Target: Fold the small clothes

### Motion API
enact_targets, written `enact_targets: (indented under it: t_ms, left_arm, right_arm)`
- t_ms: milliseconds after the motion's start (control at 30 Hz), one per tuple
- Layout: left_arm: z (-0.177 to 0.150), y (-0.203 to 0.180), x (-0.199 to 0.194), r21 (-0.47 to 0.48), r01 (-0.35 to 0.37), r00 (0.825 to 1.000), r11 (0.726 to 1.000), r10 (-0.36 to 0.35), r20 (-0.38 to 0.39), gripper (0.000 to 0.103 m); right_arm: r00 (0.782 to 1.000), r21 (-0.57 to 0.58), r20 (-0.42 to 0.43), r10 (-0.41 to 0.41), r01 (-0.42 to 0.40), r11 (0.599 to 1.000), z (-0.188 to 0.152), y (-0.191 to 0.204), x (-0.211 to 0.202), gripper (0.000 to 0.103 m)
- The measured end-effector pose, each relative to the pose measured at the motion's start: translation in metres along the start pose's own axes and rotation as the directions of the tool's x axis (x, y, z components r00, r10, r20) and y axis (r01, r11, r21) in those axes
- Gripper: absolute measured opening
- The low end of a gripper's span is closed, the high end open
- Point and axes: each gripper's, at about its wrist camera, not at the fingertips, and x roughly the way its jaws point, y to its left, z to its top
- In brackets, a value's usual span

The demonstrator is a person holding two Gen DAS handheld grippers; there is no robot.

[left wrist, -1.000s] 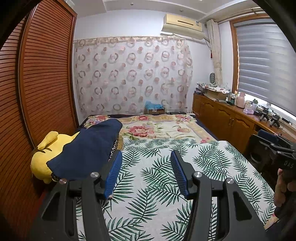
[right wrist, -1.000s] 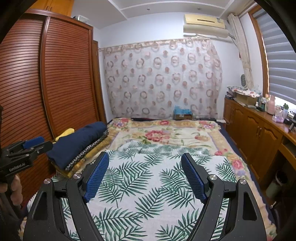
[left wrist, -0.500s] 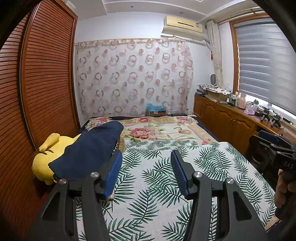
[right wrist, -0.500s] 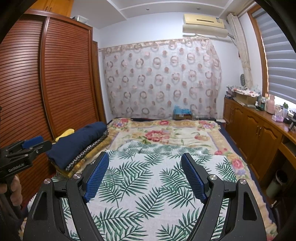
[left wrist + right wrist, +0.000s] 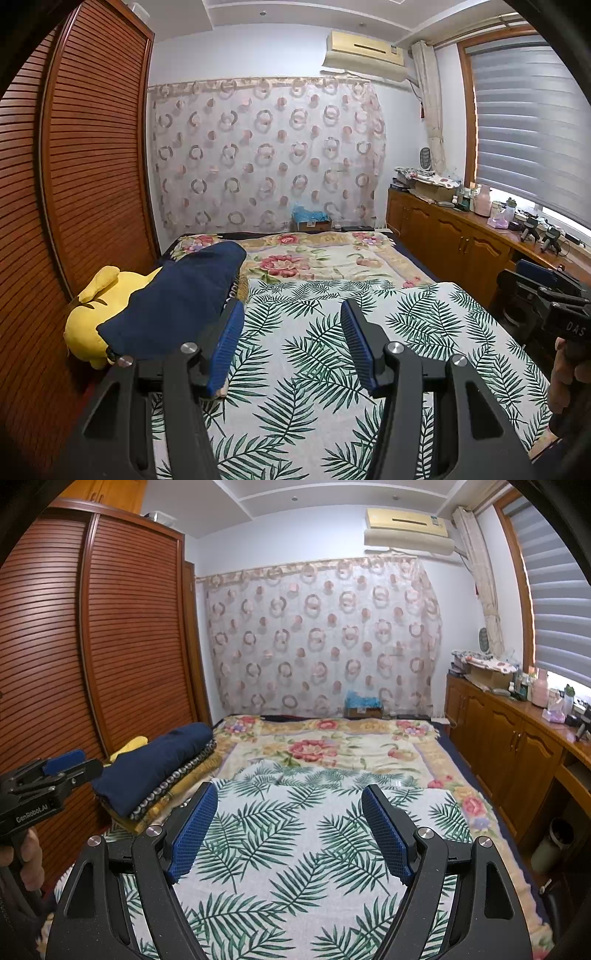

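Observation:
A folded navy cloth (image 5: 177,299) lies on a stack at the left side of the bed; it also shows in the right wrist view (image 5: 155,764). A white sheet with green palm leaves (image 5: 325,332) covers the near half of the bed, also in the right wrist view (image 5: 295,834). My left gripper (image 5: 291,317) is open and empty above this sheet. My right gripper (image 5: 290,801) is open and empty above it too. No small garment shows on the sheet.
A yellow plush toy (image 5: 88,317) lies under the navy cloth by the wooden wardrobe (image 5: 74,184). A floral blanket (image 5: 317,258) covers the far bed. A wooden cabinet (image 5: 454,243) with bottles runs along the right wall. A blue box (image 5: 310,218) sits by the curtain.
Both views have shifted very slightly; the left gripper has tilted up a little. Both grippers stay open and empty.

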Motion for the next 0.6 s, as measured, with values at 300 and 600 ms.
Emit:
enact_targets:
  t_ms: [300, 600]
  left_arm:
    - [-0.0009, -0.0002, 0.0, 0.0, 0.0, 1.0, 1.0, 0.0, 0.001, 0.054]
    - [-0.0006, 0.0003, -0.0003, 0.0, -0.001, 1.0, 1.0, 0.001, 0.002, 0.054]
  right_arm:
    - [1.0, 0.0, 0.0, 0.001, -0.001, 1.0, 0.0001, -0.0009, -0.0002, 0.082]
    - [1.0, 0.0, 0.0, 0.001, -0.001, 1.0, 0.0008, -0.0013, -0.0011, 0.082]
